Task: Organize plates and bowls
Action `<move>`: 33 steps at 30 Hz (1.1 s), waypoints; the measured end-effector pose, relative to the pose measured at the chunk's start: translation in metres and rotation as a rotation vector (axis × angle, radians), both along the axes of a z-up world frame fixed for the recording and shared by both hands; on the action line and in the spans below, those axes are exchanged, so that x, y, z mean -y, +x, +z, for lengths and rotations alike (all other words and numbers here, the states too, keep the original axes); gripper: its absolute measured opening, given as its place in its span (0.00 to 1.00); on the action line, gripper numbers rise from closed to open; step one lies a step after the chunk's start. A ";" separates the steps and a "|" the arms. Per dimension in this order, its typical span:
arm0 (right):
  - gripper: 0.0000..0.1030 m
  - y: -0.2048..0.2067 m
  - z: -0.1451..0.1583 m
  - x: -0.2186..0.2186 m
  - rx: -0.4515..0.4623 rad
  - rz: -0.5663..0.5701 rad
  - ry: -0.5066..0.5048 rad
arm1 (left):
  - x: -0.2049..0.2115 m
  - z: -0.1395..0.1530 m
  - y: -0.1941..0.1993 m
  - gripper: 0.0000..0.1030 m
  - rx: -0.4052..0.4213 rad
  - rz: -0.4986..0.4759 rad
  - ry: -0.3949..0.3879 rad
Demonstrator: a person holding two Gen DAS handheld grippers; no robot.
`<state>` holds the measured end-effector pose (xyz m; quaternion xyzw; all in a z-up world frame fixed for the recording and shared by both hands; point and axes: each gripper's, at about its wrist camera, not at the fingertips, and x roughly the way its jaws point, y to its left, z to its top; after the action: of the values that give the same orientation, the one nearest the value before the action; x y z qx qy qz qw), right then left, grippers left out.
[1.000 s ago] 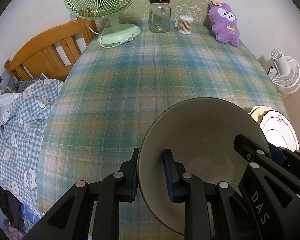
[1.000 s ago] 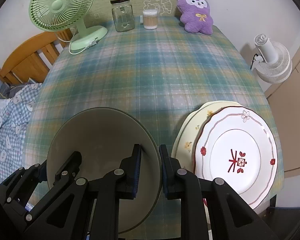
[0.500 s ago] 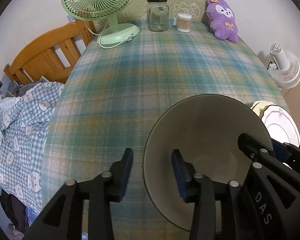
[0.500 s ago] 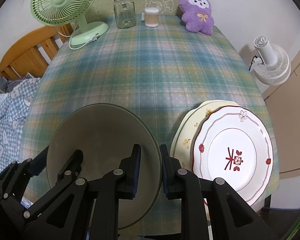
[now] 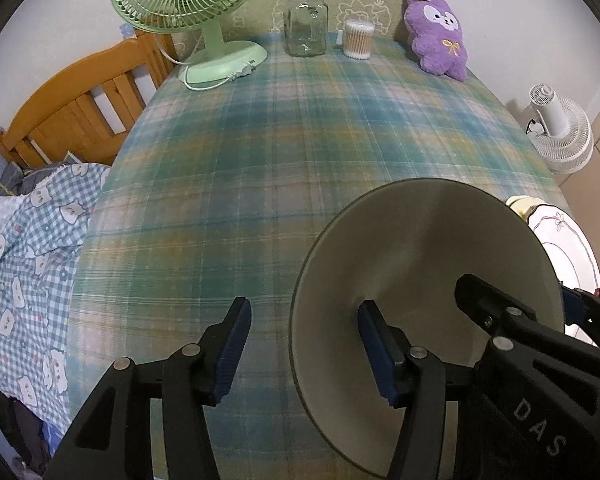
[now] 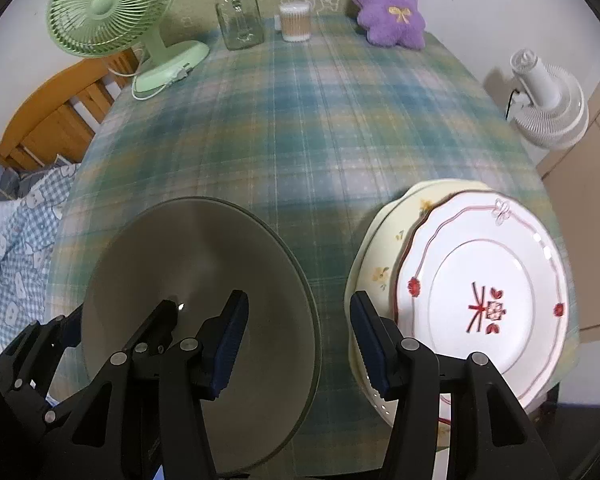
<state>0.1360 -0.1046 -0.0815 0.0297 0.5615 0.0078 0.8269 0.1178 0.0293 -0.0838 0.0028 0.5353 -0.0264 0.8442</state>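
Both claws (image 5: 302, 354) (image 6: 296, 344) opening astride the grey bowl's (image 5: 420, 256) rim on the plaid tablecloth (image 5: 300, 128)

Grey-green bowl (image 5: 428, 264), red-trimmed white plate (image 6: 484, 296), teal-and-yellow plaid tablecloth (image 5: 300, 128).

Plaid-clothed table (image 5: 300, 152), wooden bed frame (image 5: 80, 108), white wall (image 5: 520, 20).

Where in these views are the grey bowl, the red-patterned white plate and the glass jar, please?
grey bowl (image 6: 204, 280): right wrist view, inner wall.
red-patterned white plate (image 6: 484, 304): right wrist view, flat centre by the red motif.
glass jar (image 5: 305, 26): left wrist view, clear body below the lid.
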 end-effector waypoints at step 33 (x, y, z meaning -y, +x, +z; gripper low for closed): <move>0.33 0.000 -0.005 -0.001 -0.021 0.016 0.090 | 0.005 0.000 -0.001 0.41 -0.008 -0.040 -0.086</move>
<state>0.1364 -0.1034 -0.0866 0.0625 0.5695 0.0394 0.8186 0.1166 0.0241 -0.0836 -0.0230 0.5371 -0.0662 0.8406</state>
